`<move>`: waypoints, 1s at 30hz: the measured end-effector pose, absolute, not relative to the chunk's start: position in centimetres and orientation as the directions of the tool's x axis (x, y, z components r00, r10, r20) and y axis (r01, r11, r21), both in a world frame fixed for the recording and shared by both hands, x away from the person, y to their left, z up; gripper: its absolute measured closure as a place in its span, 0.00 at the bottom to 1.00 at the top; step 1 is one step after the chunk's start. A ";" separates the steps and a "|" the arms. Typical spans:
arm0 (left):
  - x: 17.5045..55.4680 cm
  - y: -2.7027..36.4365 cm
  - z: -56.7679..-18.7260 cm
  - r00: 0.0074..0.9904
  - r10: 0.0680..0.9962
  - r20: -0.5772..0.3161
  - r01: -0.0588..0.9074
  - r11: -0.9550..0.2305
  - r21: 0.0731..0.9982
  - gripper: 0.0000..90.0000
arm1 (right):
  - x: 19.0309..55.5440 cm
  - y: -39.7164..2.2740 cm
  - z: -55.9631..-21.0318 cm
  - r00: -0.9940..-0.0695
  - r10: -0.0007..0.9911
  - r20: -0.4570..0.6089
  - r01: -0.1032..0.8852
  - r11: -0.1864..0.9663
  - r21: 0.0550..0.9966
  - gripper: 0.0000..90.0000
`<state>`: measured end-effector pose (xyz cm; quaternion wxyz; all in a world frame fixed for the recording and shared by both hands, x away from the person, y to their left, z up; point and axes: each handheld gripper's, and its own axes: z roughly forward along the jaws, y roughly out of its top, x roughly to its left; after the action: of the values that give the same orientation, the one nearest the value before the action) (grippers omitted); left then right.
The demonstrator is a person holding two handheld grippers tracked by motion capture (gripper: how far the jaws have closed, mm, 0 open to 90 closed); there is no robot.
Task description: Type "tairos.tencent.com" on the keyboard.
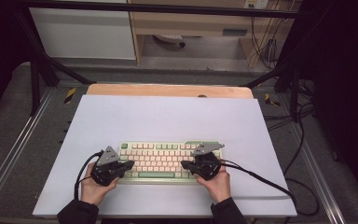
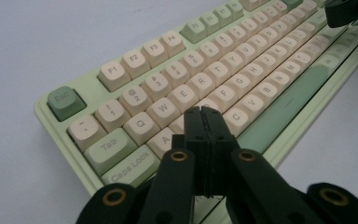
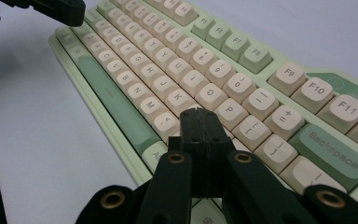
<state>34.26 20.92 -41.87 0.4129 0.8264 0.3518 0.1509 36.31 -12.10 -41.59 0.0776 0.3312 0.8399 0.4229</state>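
Both sets of jaws are sitting pressed together with nothing between them, so each is working as a single blunt poker. Left gripper [image 2: 204,111] is hovering its tip over the left end of the keyboard [image 2: 223,79], just past the A key [image 2: 164,140] and under the W/E row; whether it's actually touching a cap I can't tell. Right gripper [image 3: 199,113] is doing the mirror thing at the right end, tip sitting just short of the K key [image 3: 179,99] and beside the P key [image 3: 232,112], Backspace key [image 3: 333,151] well off to its side. From the high view the left hand [image 1: 92,185] and right hand [image 1: 218,183] are flanking the keyboard's near edge, tips angled inward over the keys, whole thing lying on a white sheet [image 1: 168,116] over the table [image 1: 168,89]. Reading this as the typing step: both pokers are parked in a home-row stance, no key visibly depressed. Next move is calling for picking one key, dropping a closed tip straight down on that cap's centre, then lifting clear; tips are wide enough that drifting off-centre is risking a double press on a neighbour.
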 end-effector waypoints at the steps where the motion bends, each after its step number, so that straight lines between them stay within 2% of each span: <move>1: 34.3 20.7 -41.8 0.709 0.704 -0.040 0.456 -0.414 0.788 1.00 | 36.3 -12.2 -41.6 -0.768 0.623 0.149 0.491 0.423 0.761 1.00; 14: 34.8 18.6 -41.4 0.723 0.690 -0.036 0.451 -0.433 0.780 1.00 | 36.3 -12.3 -41.5 -0.767 0.622 0.157 0.495 0.418 0.761 1.00; 30: 35.1 17.3 -42.9 0.740 0.672 -0.029 0.451 -0.464 0.762 1.00 | 36.3 -12.3 -41.7 -0.772 0.617 0.152 0.489 0.424 0.762 1.00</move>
<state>35.09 17.35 -42.90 0.3968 0.8442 0.3326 0.1389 36.31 -12.28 -41.67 0.0755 0.3290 0.8405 0.4238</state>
